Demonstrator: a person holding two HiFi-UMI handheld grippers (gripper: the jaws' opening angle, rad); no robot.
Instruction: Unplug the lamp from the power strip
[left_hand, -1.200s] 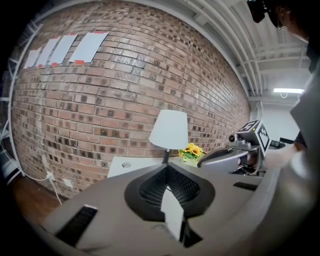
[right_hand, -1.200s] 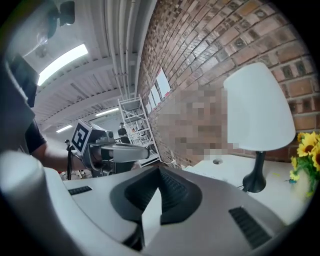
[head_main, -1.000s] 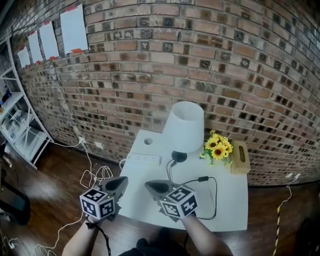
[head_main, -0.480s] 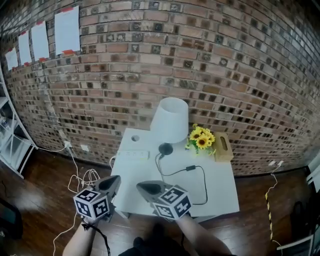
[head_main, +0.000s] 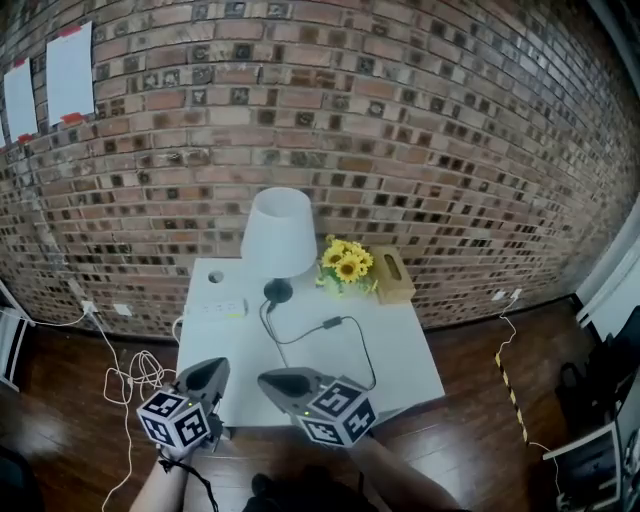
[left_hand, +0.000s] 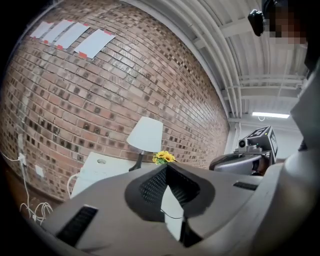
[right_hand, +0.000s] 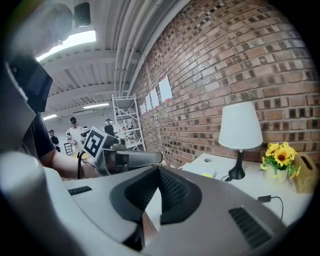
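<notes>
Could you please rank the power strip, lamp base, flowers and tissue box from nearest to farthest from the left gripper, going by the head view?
From the left gripper:
1. Power strip, straight ahead, left of the lamp.
2. Lamp base, ahead and a little to the right.
3. Flowers, right of the lamp, by the wall.
4. Tissue box, farthest right.

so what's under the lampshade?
A thin black stem runs down to a round black base standing on the table. The shade covers its own inside in every view.
</notes>
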